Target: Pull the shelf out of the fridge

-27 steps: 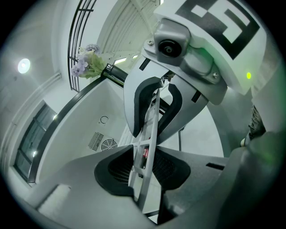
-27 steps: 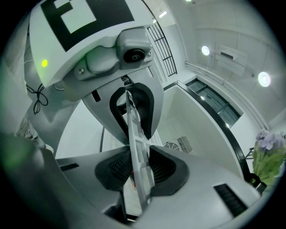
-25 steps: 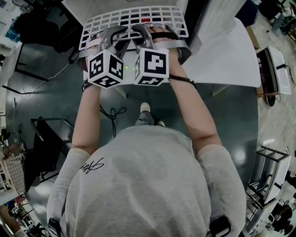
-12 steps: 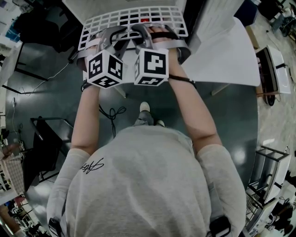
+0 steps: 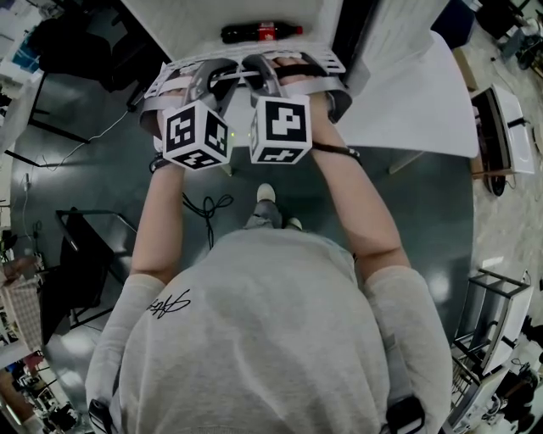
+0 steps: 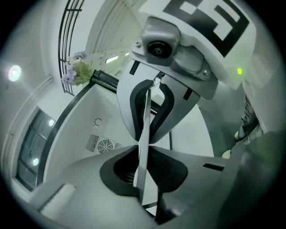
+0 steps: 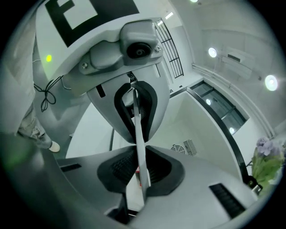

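White wire-grid shelf (image 6: 145, 120) | left gripper (image 6: 143, 150) fingers closing, clenched on its edge | right gripper (image 7: 138, 150) fingers the same

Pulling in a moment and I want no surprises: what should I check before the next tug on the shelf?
1. Left hand-held gripper on the front edge of the shelf: ok, jaws closing on it.
2. Right hand-held gripper on that edge: ok, jaws closing on it.
3. Bottle off the shelf: ok, lying beyond it.
4. Shelf free of the fridge: cannot tell.
5. Floor by the shoe: not ok, a cable lies there.
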A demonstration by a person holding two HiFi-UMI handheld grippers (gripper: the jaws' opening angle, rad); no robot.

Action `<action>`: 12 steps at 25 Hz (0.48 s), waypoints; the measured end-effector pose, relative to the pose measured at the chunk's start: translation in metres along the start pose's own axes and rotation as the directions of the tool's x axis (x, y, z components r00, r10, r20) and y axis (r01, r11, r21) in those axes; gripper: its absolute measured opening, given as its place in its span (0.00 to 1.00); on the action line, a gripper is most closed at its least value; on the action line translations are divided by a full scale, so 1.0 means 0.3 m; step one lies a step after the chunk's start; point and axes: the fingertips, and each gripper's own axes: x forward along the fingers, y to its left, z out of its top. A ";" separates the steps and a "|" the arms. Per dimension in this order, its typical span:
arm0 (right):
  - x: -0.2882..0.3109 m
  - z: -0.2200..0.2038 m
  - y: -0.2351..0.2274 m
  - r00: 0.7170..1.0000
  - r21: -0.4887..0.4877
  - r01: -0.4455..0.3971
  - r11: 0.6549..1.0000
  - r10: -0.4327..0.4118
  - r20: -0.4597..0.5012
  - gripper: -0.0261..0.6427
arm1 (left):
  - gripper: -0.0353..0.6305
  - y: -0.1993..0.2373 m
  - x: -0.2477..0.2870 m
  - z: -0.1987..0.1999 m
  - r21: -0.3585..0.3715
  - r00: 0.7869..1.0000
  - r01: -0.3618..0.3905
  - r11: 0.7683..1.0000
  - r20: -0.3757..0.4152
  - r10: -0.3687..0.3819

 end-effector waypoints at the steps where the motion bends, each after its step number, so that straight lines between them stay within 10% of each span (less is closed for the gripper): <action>1: -0.010 0.007 0.010 1.000 0.003 0.011 1.000 -0.011 0.004 0.11 | 0.11 -0.008 -0.011 0.003 -0.006 1.000 -0.006 1.000 0.000 0.006; 12: -0.077 0.029 0.046 1.000 -0.053 0.014 0.999 -0.014 0.000 0.11 | 0.11 -0.055 -0.071 0.026 -0.034 1.000 -0.001 0.999 0.008 0.001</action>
